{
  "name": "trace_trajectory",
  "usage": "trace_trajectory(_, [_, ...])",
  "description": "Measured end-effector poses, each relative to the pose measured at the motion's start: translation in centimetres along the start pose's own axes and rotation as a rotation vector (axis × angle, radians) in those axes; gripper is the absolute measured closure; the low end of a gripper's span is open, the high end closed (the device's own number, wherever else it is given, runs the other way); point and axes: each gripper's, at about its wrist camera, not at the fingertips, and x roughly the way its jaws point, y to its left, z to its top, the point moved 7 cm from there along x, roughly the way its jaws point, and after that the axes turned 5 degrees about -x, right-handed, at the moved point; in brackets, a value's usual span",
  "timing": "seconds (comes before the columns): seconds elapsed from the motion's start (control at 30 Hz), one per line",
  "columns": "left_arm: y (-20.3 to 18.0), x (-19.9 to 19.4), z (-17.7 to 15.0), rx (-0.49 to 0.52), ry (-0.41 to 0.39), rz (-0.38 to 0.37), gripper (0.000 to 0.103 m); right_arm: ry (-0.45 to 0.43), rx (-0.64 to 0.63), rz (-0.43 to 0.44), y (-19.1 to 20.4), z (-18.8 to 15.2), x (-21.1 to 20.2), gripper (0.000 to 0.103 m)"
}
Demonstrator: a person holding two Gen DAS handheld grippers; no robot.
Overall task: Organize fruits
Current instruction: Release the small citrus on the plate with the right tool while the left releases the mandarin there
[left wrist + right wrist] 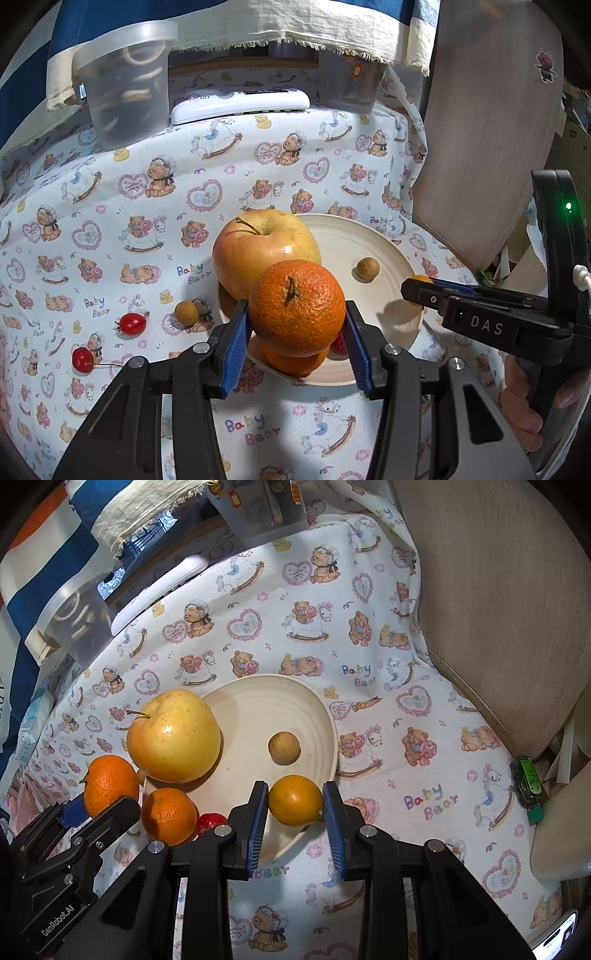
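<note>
My left gripper [296,309] is shut on an orange mandarin [296,307], held just over the near edge of a cream plate [343,236]. On the plate lie a yellow apple [264,251], a second mandarin [291,360], a red fruit [210,821] and a brown longan [367,268]. My right gripper [295,791] is shut on a small yellow-orange citrus [295,799] over the plate's [258,701] near rim. On the cloth left of the plate lie another longan [186,313], a cherry tomato [132,324] and a cherry [82,360].
A bear-print cloth [166,221] covers the table. At the back stand a clear tub [125,85], a white remote [240,105] and a second container [351,88]. A beige chair back [498,609] rises at the right, with a green bottle [530,786] below it.
</note>
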Motion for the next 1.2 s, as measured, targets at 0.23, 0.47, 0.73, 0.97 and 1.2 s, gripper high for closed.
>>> trace_trajectory(0.23, [-0.5, 0.1, 0.7, 0.01, -0.005, -0.006, 0.056, -0.054, 0.033, -0.02, -1.0, 0.5, -1.2, 0.041])
trace_trajectory(0.47, [-2.3, 1.0, 2.8, 0.034, 0.016, -0.031, 0.056, -0.126, 0.087, -0.124, -3.3, 1.1, -2.7, 0.041])
trace_trajectory(0.73, [-4.9, 4.3, 6.2, 0.041, 0.069, -0.07, 0.056, -0.11, 0.137, -0.095, -4.7, 1.0, -2.4, 0.041])
trace_trajectory(0.97, [-5.7, 8.4, 7.1, 0.063, 0.157, -0.049, 0.056, -0.105, 0.185, -0.118, -5.8, 0.8, -2.2, 0.041])
trace_trajectory(1.2, [-5.9, 10.6, 6.5, 0.103, 0.161, 0.019, 0.056, -0.1, 0.185, -0.112, -5.7, 0.8, -2.2, 0.041])
